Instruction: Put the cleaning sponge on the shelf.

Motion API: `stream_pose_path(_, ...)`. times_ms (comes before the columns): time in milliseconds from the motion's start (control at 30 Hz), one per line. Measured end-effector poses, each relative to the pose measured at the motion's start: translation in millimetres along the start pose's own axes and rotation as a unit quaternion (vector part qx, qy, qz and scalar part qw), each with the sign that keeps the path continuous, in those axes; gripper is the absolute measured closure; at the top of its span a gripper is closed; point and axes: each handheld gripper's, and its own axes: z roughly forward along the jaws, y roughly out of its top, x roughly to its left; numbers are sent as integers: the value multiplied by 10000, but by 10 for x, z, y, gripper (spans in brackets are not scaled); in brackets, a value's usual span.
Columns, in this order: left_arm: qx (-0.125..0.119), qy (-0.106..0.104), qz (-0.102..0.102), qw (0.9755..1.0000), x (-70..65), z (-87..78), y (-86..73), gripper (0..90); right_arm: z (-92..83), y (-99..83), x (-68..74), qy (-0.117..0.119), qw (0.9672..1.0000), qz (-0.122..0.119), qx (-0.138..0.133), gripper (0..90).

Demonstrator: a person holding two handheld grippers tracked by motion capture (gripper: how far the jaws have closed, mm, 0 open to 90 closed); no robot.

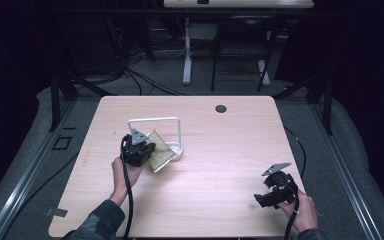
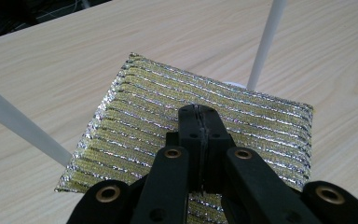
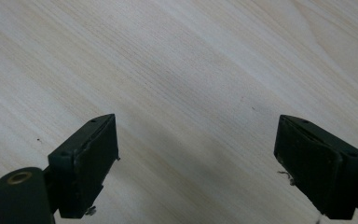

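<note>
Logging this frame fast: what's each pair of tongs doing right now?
Left tongs: closed, pinching the gold scouring pad.
Right tongs: open, holding nothing, over the table.

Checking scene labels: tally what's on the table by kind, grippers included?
Gold-and-silver striped scouring pad: 1
White wire rack: 1
Handheld grippers: 2, left gripper shut on the pad, right gripper open over bare table
Total: 4

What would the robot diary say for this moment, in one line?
left gripper: shut on gold scrub pad | pad: beside white rack | right gripper: open over table
</note>
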Motion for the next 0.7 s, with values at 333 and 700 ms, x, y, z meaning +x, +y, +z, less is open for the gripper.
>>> stream_pose_path(333,44,134,-74,9999,19,145,26,898,9,-3,1,29,10000,-16,7,132)
stream_pose_path(700,-3,101,58,9999,-19,173,49,899,3,-3,-2,35,10000,15,11,132)
